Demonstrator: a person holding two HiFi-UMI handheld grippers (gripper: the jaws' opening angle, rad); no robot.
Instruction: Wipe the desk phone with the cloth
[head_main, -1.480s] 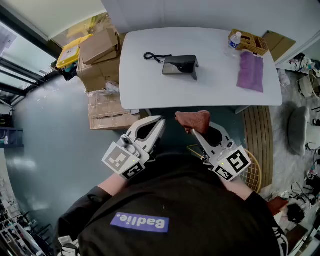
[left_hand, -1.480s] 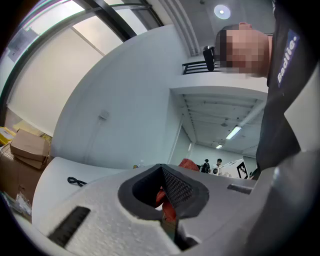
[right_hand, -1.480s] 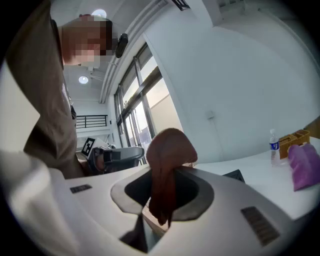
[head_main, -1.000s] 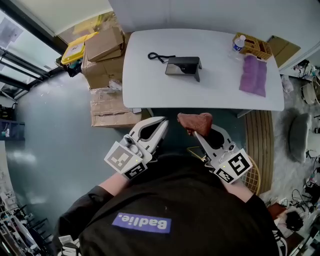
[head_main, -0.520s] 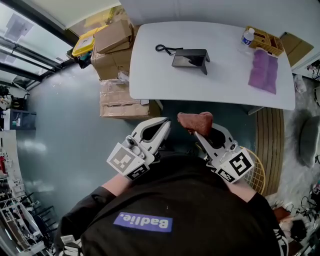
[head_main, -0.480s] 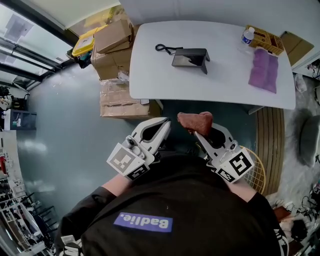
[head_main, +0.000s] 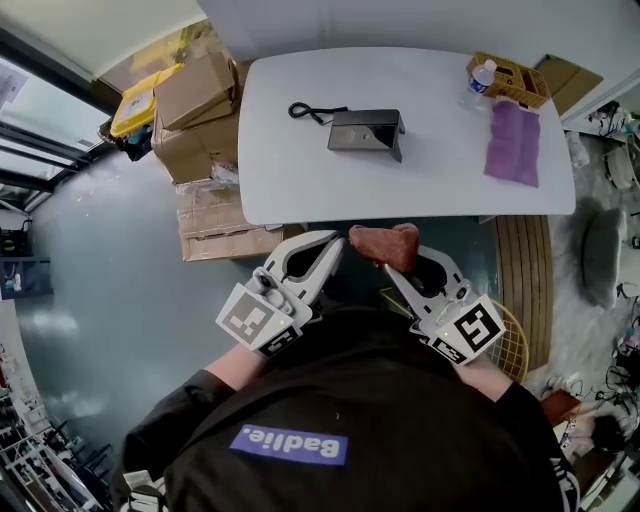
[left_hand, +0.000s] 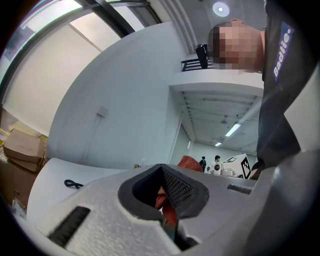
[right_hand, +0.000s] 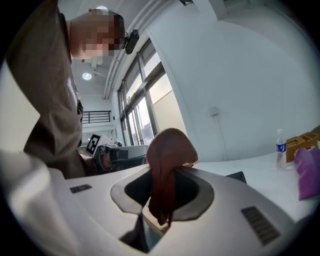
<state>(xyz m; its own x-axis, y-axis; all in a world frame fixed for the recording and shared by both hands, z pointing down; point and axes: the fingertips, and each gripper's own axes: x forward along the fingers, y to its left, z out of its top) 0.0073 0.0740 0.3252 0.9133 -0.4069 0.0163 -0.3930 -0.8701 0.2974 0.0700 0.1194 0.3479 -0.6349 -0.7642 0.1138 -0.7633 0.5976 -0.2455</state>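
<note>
A black desk phone (head_main: 365, 130) with a coiled cord (head_main: 305, 112) sits on the white table (head_main: 300, 180), well ahead of both grippers. My right gripper (head_main: 392, 266) is shut on a reddish-brown cloth (head_main: 385, 244), which bunches up above the jaws (right_hand: 169, 150). It is held off the table, just short of the near edge. My left gripper (head_main: 333, 241) is beside it, shut and holding nothing. In the left gripper view the cloth (left_hand: 190, 162) shows past the closed jaws. The phone's corner (right_hand: 235, 176) peeks over the right gripper.
A purple cloth (head_main: 513, 142) lies on the table's right end, next to a yellow basket (head_main: 512, 80) and a water bottle (head_main: 480, 78). Cardboard boxes (head_main: 200, 110) are stacked left of the table. A wicker item (head_main: 518, 345) stands on the floor at my right.
The head view has swayed, so the table shifts in the picture. Both grippers and the cloth keep the same pose in front of the body.
</note>
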